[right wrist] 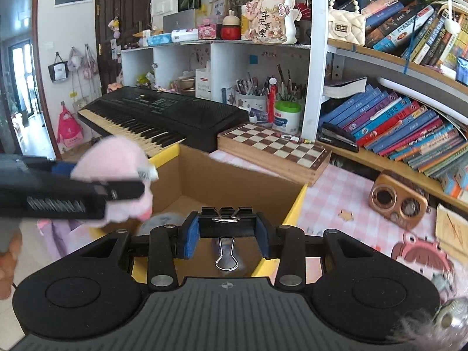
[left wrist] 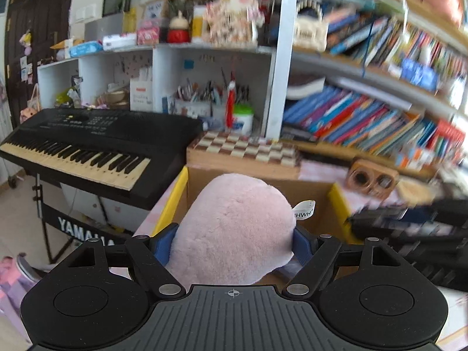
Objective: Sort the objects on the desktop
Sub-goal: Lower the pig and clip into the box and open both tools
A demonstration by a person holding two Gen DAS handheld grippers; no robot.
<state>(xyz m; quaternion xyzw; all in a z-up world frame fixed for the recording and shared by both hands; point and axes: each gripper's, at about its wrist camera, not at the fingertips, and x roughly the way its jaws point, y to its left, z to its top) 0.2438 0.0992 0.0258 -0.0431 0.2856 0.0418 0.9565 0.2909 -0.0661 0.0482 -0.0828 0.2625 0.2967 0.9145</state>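
Note:
My left gripper (left wrist: 232, 241) is shut on a pink plush toy (left wrist: 234, 228), its blue pads pressing both sides; a white tag sticks out on the toy's right. The toy hangs over an open cardboard box (left wrist: 310, 187) with yellow-edged flaps. In the right wrist view the same plush toy (right wrist: 114, 158) and left gripper (right wrist: 73, 190) come in from the left, above the box's left flap. My right gripper (right wrist: 228, 234) is shut on a black binder clip (right wrist: 226, 223), its silver handle hanging down, above the near edge of the box (right wrist: 210, 181).
A black Yamaha keyboard (right wrist: 163, 117) stands left of the box. A wooden chessboard case (right wrist: 275, 149) lies behind it. A wooden block with two round holes (right wrist: 397, 201) sits on the pink checked cloth (right wrist: 336, 193) at the right. Bookshelves (right wrist: 395, 122) fill the back.

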